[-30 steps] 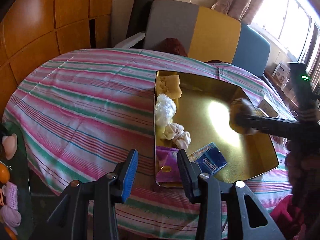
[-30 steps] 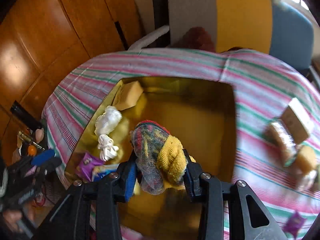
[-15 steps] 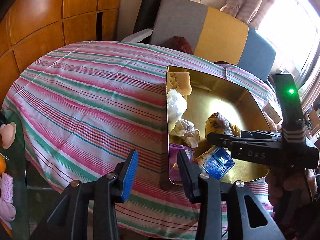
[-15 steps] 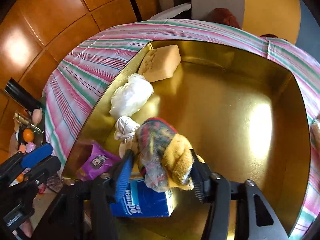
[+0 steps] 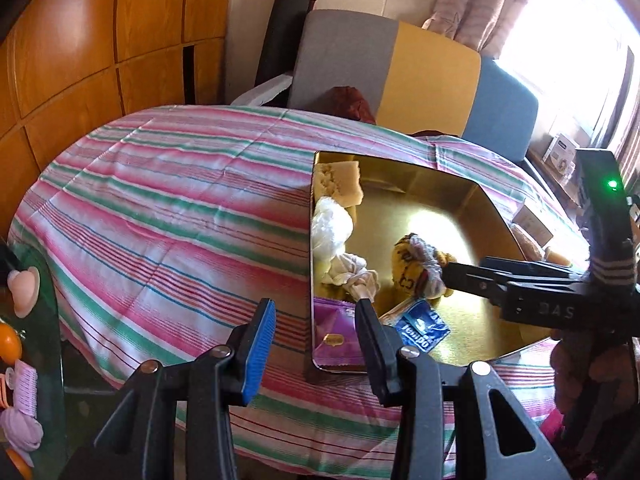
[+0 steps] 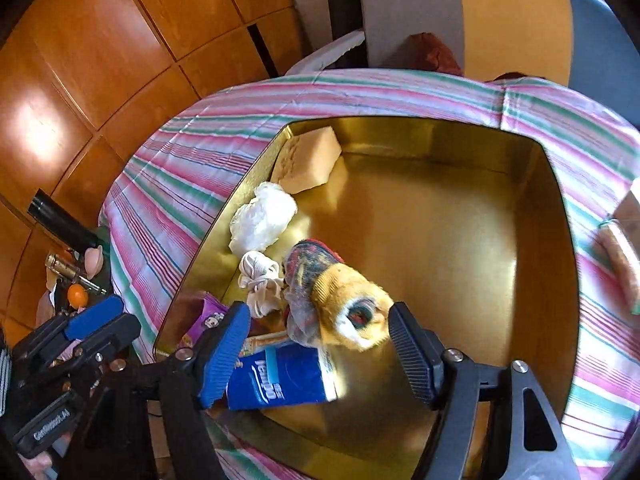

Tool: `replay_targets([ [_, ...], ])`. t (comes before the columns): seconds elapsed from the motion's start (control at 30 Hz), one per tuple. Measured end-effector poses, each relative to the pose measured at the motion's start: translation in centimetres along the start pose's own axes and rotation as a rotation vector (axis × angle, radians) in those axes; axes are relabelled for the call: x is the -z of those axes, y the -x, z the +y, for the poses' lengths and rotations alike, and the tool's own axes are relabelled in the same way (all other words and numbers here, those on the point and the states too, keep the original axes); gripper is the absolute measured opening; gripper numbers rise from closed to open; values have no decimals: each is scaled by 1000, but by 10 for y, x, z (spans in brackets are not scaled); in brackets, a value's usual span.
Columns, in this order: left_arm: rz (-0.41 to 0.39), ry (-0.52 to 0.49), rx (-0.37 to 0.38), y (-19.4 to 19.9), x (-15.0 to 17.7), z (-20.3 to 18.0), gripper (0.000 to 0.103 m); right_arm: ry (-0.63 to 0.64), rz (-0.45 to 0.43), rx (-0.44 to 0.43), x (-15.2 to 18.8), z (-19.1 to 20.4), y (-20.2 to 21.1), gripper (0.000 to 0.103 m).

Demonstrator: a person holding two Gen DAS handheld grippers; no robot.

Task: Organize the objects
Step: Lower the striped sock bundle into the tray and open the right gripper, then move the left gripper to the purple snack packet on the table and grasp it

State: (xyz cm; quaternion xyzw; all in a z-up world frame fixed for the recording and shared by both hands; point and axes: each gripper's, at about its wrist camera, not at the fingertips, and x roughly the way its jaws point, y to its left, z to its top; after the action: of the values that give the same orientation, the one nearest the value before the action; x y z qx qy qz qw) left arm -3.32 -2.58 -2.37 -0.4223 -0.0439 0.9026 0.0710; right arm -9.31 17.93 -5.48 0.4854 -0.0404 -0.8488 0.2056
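A: While the right tool (image 6: 316, 344) stands over the gold tray (image 6: 560, 240), log what sits between its pads.

B: Item one: sock bundle (image 6: 340, 300), yellow knit with a dark red-green patterned part under a bit of netting. It lies on the tray floor, leaning on the blue tissue pack (image 6: 280, 380). The pads stand apart on either side of it, seemingly not pressing; I judge it released.

A: Handling?

B: Likely light, soft, squashy. Won't slip, won't break. If retaken, pinch across the thick yellow middle; the netting could snag.

A: Neighbours?

B: Along the tray's left wall: tan sponge block (image 6: 308, 160), porous; crumpled white plastic bag (image 6: 262, 220); knotted cream cloth (image 6: 260, 280); purple foil packet (image 5: 332, 328), glossy. Tray is polished metal, mirror-like, with cut corners.

A: Left tool?

B: Left tool (image 5: 316, 344) spread wide, holding nothing, hovering just off the tray's near corner above the striped cloth (image 5: 160, 208) covering the worktop.

A: Still outside?

B: Some wrapped items (image 6: 620, 256) on the cloth, right of the tray; too blurred to identify.
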Motion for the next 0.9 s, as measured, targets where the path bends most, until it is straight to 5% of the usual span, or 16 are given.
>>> replay_targets([
  [0.53,18,-83,27,1,1,-35,41,-100,-131,158,25,-89,98,83],
  [0.9,40,-175,119,0,-7,-80,41,-351,-199,474,63,-234,178,83],
])
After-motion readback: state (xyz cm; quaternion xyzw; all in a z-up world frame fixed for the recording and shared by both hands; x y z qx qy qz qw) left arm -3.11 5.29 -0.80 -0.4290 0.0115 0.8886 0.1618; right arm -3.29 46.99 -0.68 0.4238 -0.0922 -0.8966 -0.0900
